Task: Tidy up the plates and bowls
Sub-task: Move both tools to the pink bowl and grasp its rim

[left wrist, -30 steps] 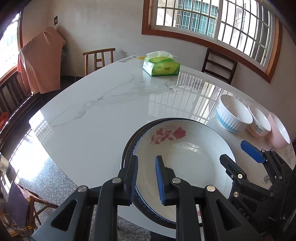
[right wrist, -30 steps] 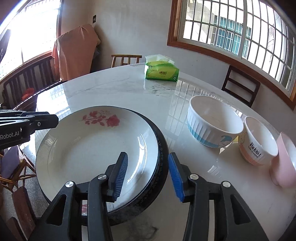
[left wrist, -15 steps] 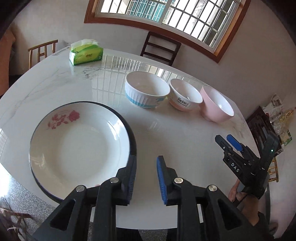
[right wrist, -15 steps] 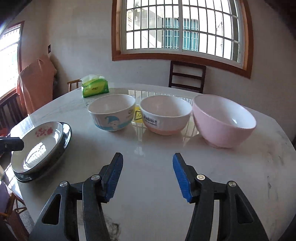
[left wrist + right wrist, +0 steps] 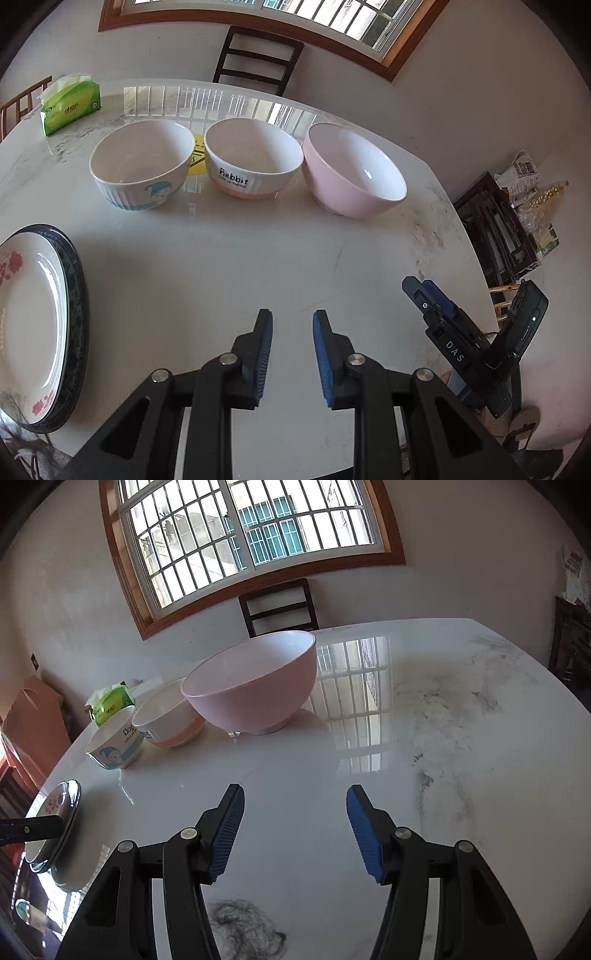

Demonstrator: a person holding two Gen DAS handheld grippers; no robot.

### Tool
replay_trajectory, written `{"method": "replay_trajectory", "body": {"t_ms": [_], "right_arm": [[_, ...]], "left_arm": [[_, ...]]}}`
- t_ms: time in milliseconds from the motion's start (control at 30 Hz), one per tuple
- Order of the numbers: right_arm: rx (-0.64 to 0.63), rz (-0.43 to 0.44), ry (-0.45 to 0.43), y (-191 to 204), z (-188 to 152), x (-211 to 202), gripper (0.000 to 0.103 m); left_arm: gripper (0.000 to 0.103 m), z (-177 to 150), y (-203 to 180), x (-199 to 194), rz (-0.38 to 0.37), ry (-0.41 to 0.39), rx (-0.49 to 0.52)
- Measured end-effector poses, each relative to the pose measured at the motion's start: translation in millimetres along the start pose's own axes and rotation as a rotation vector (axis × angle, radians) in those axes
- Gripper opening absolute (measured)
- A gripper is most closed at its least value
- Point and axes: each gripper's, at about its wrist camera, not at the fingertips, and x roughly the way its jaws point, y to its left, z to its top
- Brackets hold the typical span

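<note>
Three bowls stand in a row on the white marble table (image 5: 258,266): a white bowl with a blue cartoon (image 5: 142,166), a white and peach "Rabbit" bowl (image 5: 253,158) and a pink bowl (image 5: 352,170). A floral white plate (image 5: 29,321) lies on a dark-rimmed plate (image 5: 79,302) at the left edge. My left gripper (image 5: 291,325) hovers over bare table in front of the bowls, narrowly open and holding nothing. My right gripper (image 5: 295,801) is open wider and also holds nothing. It faces the pink bowl (image 5: 255,686) from the near right. It also shows in the left wrist view (image 5: 428,299).
A green tissue pack (image 5: 70,105) sits at the far left of the table, and a yellow sticker (image 5: 197,157) lies between two bowls. A dark chair (image 5: 258,59) stands behind the table under the window. A tuft of hair (image 5: 243,926) lies near the front edge.
Both grippers have swung right, from the stacked plates to the row of bowls. The left fingers no longer straddle the plate rim. The right gripper has rolled and stands slightly wider.
</note>
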Motion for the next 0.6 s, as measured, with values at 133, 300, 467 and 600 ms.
{"method": "replay_trajectory", "body": {"t_ms": [133, 300, 467, 600], "right_arm": [[0.011, 0.033, 0.006, -0.9, -1.0, -0.4, 0.055], [0.011, 0.05, 0.04, -5.9, 2.9, 3.9, 0.055], [0.031, 0.08, 0.066, -16.6, 10.2, 8.5, 0.058], [0.099, 0.132, 0.085, -32.8, 41.9, 14.4, 0.059]], "left_arm": [[0.023, 27.0, -10.4, 13.1, -0.036, 0.018, -0.035], [0.032, 48.1, -12.0, 14.9, -0.045, -0.017, -0.095], [0.034, 72.6, -26.7, 38.8, -0.051, 0.033, -0.103], [0.034, 96.7, -24.8, 65.4, -0.103, 0.092, -0.196]]}}
